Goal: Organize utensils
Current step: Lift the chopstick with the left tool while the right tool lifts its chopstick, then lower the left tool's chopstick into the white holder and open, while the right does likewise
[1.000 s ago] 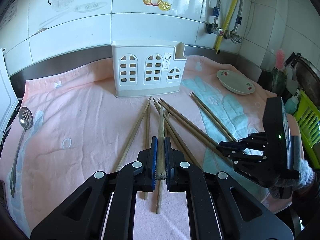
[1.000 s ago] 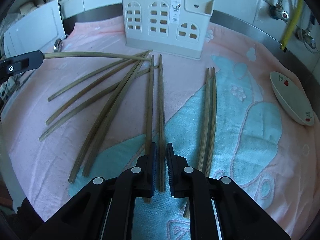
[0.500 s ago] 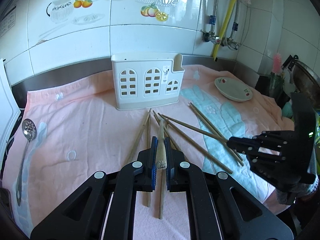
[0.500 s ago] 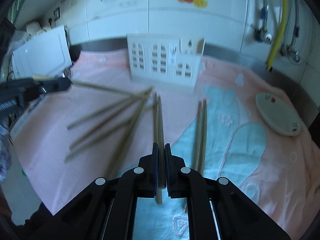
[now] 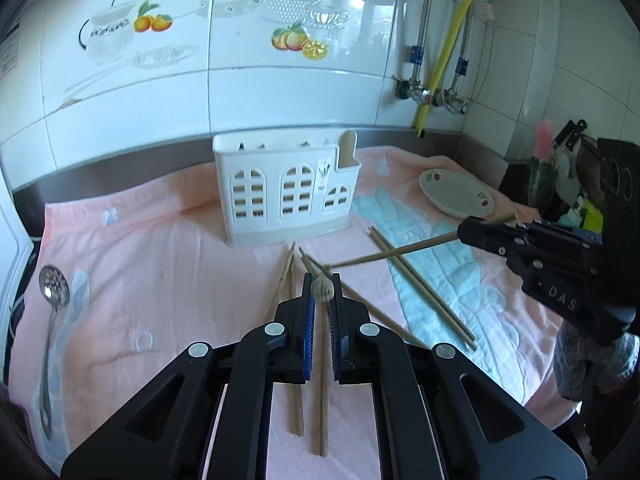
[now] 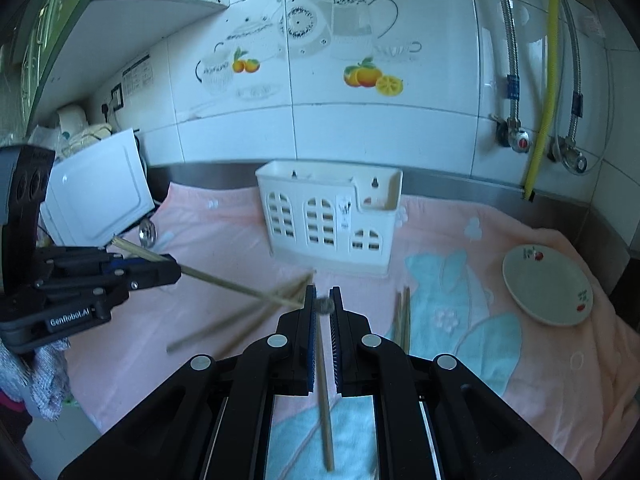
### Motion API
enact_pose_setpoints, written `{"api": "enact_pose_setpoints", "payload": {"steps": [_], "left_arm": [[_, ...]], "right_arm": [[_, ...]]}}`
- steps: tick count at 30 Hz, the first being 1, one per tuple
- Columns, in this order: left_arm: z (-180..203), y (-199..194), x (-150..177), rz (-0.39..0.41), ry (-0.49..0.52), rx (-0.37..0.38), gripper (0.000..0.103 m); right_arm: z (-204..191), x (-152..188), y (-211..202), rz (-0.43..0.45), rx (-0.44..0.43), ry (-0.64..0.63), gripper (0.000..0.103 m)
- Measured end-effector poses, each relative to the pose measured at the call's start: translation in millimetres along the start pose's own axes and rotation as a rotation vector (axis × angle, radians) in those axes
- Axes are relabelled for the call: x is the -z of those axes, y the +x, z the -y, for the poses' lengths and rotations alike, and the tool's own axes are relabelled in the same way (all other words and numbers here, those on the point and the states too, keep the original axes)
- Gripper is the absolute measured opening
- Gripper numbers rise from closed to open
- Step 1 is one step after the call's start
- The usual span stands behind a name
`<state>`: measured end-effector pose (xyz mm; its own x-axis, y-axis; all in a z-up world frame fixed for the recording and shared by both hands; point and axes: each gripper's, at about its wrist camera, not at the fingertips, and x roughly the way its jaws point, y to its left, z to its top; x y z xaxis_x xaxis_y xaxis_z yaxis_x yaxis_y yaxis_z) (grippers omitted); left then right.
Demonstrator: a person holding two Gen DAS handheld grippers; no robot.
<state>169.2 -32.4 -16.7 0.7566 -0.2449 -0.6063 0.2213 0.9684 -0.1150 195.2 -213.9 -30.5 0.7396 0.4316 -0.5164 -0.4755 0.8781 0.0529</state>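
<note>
Both grippers tilt downward above the pink towel (image 5: 168, 280). The left gripper (image 5: 322, 292) clamps one chopstick (image 6: 224, 282), the right gripper (image 6: 322, 304) another (image 5: 400, 254), each apparently pointing toward the white utensil holder (image 5: 286, 196).

Black plastic hand-held gripper (image 5: 322, 300), blue finger pads (image 5: 307, 334), silver round screws, grey knitted sleeve (image 5: 592, 364), white "GenRobot.AI" lettering

Chopsticks (image 5: 424, 292): looked like matt, pale wood or bamboo.
Utensil holder (image 5: 286, 196): was smooth cream plastic with a slight sheen.
Towel (image 5: 168, 264): was soft, fuzzy pink and light-blue cloth, matt.
Slotted spoon (image 5: 52, 292): was shiny metal.
Plate (image 5: 456, 198): was glossy glazed ceramic.
Wall tiles (image 5: 280, 92): were glossy and white, reflecting light.
Left gripper (image 5: 322, 294): was matt black plastic with ribbed blue pads.
</note>
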Motion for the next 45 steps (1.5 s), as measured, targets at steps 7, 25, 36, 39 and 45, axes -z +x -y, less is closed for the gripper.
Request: {"api": "enact_pose_setpoints", "payload": {"steps": [7, 25, 36, 39, 45], "left_arm": [[1.9, -10.8, -38.0, 0.04, 0.062, -0.003, 0.006], [-18.0, -44.0, -169.6, 0.263, 0.104, -0.095, 0.006], [-66.6, 18.0, -190.6, 0.221, -0.025, -0.118, 0.006], [-78.0, 32.7, -181.8, 0.181, -0.054, -0.105, 0.006], [-90.8, 49.0, -166.8, 0.124, -0.086, -0.088, 0.006]], "right_arm": [[9.4, -47.2, -2.6, -0.014, -0.02, -0.01, 0.006], [37.9, -162.8, -7.7, 0.021, 0.039, -0.022, 0.006], [49.8, -166.3, 39.8, -0.028, 0.06, -0.002, 0.006], [51.6, -160.2, 53.0, -0.051, 0.056, 0.006, 0.006], [55.9, -149.5, 73.5, -0.081, 0.053, 0.028, 0.007]]}}
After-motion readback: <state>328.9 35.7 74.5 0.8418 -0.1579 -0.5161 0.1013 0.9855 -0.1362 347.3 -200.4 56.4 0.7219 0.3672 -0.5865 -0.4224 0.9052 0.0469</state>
